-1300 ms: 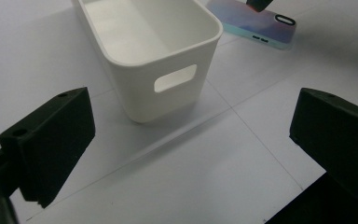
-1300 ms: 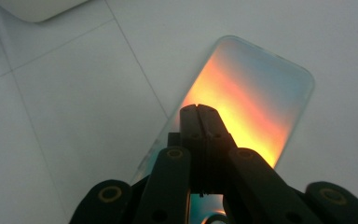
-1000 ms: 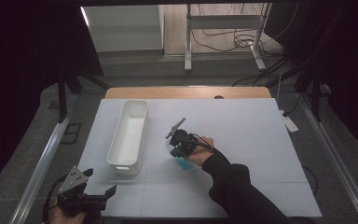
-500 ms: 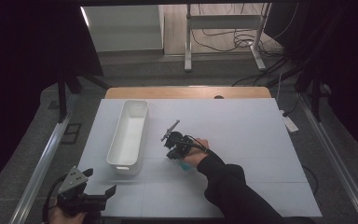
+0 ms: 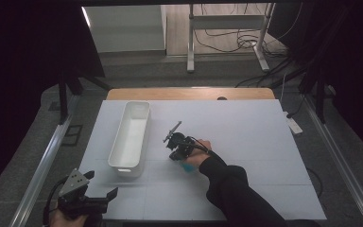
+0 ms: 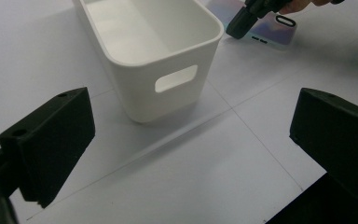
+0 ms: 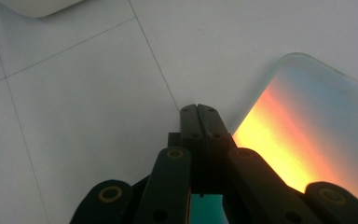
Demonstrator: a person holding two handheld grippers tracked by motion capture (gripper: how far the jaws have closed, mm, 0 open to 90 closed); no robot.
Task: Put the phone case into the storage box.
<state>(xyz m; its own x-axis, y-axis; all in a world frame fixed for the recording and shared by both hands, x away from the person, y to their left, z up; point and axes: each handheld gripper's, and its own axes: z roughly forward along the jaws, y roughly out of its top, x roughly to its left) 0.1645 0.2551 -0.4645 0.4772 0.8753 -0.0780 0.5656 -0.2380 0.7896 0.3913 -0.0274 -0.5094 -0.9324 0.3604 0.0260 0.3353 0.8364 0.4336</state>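
The phone case (image 7: 307, 135) is flat and glossy, iridescent from orange to teal, with rounded corners. It lies on the counter (image 5: 264, 137) at 3 o'clock of the white bin (image 5: 130, 135). The right hand-held gripper (image 7: 198, 108), jaws pressed together, rests at its edge; the left hand-held gripper (image 6: 191, 140) is spread.

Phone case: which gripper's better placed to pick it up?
Right. The right gripper sits with shut jaws at the edge of the phone case, beside the white bin. The left gripper hangs open at the table's near edge, well away.
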